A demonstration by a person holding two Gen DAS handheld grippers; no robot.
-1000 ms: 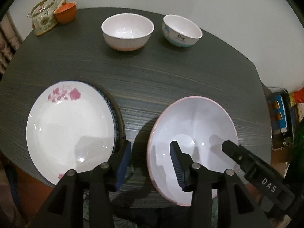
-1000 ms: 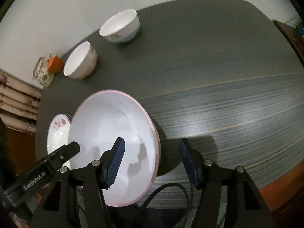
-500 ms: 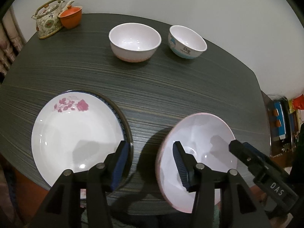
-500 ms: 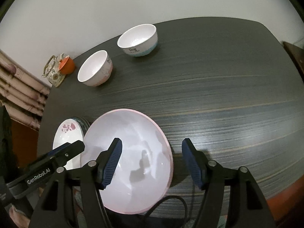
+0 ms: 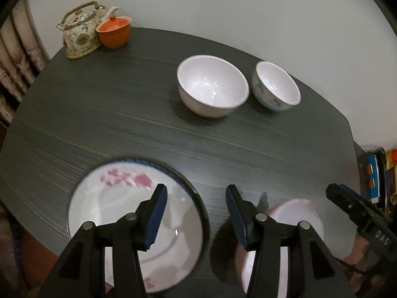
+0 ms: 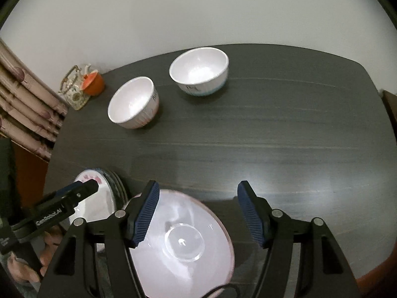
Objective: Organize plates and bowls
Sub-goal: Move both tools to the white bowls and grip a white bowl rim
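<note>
A large pink-rimmed bowl (image 6: 186, 243) (image 5: 295, 213) rests on the dark table (image 6: 260, 149) near its front edge. My right gripper (image 6: 198, 211) hovers open above it, left pad over the bowl's inside, right pad past its right rim, neither touching. Left of the bowl lies a stack of plates topped by a pink-flowered plate (image 5: 129, 213) (image 6: 99, 198). My left gripper (image 5: 196, 211) is open over the gap between plates and bowl, holding nothing. At the back stand a white ribbed bowl (image 5: 212, 84) (image 6: 132, 101) and a blue-marked bowl (image 5: 276, 85) (image 6: 199, 69).
A flowered teapot (image 5: 80, 32) and an orange lidded cup (image 5: 114, 31) stand at the table's far left corner. A radiator or curtain folds (image 6: 27, 114) run along the left. A person's hand (image 6: 49, 250) holds the left gripper. Colourful clutter (image 5: 379, 173) lies beyond the right edge.
Both grippers have drawn back toward the near edge and risen off the large bowl's rim. Their jaws stand a little wider. The bowl stays on the table.
</note>
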